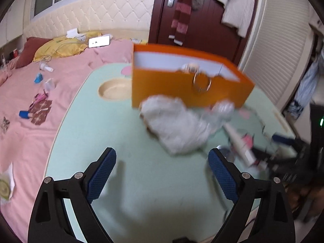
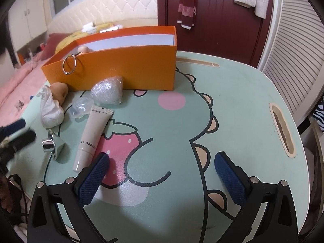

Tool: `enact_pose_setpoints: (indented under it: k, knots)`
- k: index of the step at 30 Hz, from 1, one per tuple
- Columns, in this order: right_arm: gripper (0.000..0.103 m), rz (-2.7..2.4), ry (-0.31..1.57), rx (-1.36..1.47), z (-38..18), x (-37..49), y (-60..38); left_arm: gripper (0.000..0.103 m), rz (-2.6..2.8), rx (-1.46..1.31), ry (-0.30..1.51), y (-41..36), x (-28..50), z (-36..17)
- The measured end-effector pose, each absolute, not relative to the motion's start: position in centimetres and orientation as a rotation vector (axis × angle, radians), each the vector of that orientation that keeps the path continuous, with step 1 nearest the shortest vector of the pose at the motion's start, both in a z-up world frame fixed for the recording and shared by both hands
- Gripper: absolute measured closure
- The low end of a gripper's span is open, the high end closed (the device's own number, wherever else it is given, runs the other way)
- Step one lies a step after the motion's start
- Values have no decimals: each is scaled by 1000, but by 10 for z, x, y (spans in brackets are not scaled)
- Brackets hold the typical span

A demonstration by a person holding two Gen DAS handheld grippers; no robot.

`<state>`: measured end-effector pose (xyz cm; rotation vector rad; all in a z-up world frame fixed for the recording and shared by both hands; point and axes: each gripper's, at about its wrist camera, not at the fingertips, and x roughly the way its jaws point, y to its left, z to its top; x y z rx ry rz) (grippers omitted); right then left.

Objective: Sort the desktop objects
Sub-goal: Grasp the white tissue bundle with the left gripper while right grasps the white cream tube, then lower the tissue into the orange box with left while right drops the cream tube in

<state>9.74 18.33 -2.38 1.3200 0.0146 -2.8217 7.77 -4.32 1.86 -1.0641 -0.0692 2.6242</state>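
An orange box (image 2: 125,70) stands at the back of the green cartoon table (image 2: 243,101), with a metal ring (image 2: 69,65) hung on its front wall. In front of it lie a bubble-wrap bundle (image 2: 107,91), a clear plastic piece (image 2: 81,106), a white tube (image 2: 93,137), a chrome knob (image 2: 51,144), a white cloth (image 2: 49,109) and a tan piece (image 2: 59,90). My right gripper (image 2: 162,162) is open and empty, its left finger beside the tube's cap. My left gripper (image 1: 162,162) is open and empty, just short of the blurred white cloth (image 1: 176,125); the box (image 1: 182,81) is behind it.
A pink bed (image 1: 40,101) with small scattered items lies left of the table. A round cup recess (image 1: 113,90) is in the table's far left part, a slot handle (image 2: 282,131) at its right edge. A dark red door (image 2: 212,16) with hanging clothes stands behind.
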Motion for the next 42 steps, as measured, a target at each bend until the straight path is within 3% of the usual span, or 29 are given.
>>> enact_pose_setpoints:
  k: [8, 9, 10, 11, 14, 22, 25, 30, 33, 34, 37, 38, 39, 42]
  knots:
    - [0, -2819, 18, 1312, -22, 95, 182, 18, 2585, -1137, 31, -15, 43, 15]
    - [0, -2818, 18, 1312, -22, 95, 182, 38, 2566, -1166, 30, -14, 41, 11]
    - [0, -2818, 18, 1311, -22, 95, 182, 48, 2543, -1194, 28, -14, 39, 8]
    - [0, -2818, 18, 1311, -22, 95, 182, 48, 2532, -1208, 27, -15, 41, 6]
    - [0, -2813, 13, 1302, -21, 95, 182, 67, 2531, -1211, 26, -24, 54, 7]
    - [0, -2783, -12, 1255, -13, 99, 177, 69, 2624, -1139, 7, -54, 86, 0]
    - [4, -2772, -21, 1237, -10, 100, 175, 69, 2632, -1139, 22, -52, 86, -1]
    - [5, -2699, 54, 1165, 2, 96, 150, 69, 2623, -1139, 7, -54, 86, 0]
    - [26, -2649, 74, 1193, -1, 87, 139, 69, 2619, -1142, -5, -56, 88, 0]
    - [39, -2642, 88, 1216, -4, 83, 137, 69, 2618, -1141, -8, -57, 89, 0]
    - [54, -2639, 142, 1255, -10, 78, 130, 69, 2616, -1138, -18, -58, 92, 0]
    - [77, -2645, 149, 1242, -9, 79, 130, 70, 2616, -1137, -22, -58, 93, 1]
    - [85, -2651, 149, 1235, -9, 80, 130, 72, 2614, -1134, -25, -58, 94, 1]
    - [85, -2656, 96, 1229, -7, 79, 136, 72, 2610, -1094, -35, -57, 96, 9]
